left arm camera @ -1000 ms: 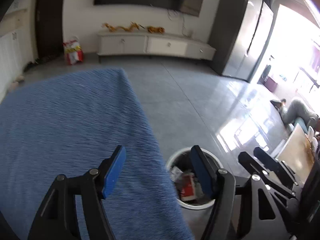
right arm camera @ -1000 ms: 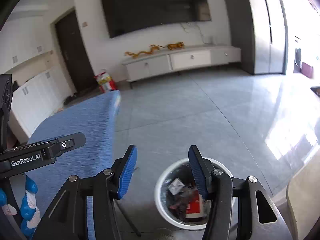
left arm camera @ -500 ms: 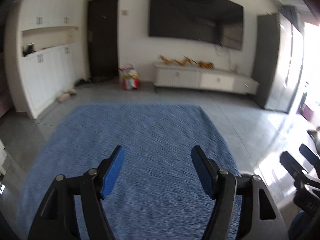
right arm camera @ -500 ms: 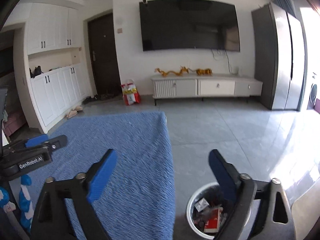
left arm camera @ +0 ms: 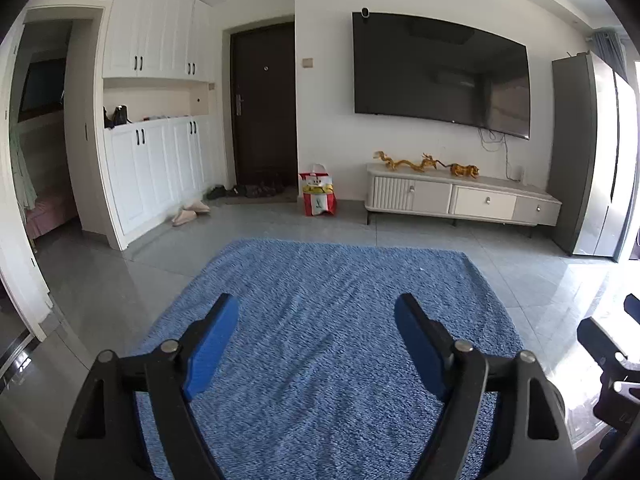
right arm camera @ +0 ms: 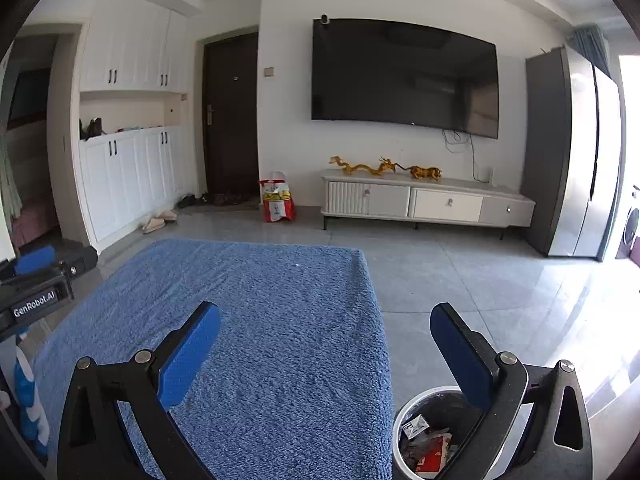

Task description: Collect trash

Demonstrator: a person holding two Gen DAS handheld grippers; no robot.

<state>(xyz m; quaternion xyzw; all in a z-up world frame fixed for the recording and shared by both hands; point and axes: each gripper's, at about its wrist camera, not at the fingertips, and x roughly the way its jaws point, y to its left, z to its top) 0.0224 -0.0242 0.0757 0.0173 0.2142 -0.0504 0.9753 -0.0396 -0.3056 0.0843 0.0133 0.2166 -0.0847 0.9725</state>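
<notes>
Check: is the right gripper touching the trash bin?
Apart. The right wrist view shows the right gripper raised above the trash bin, jaws opening, nothing between them.

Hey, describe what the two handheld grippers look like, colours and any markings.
Both the left gripper and the right gripper have black angular frames with silver pivot bolts and flat blue fingers. The left one's body carries white "GenRobot.AI" lettering.
</notes>
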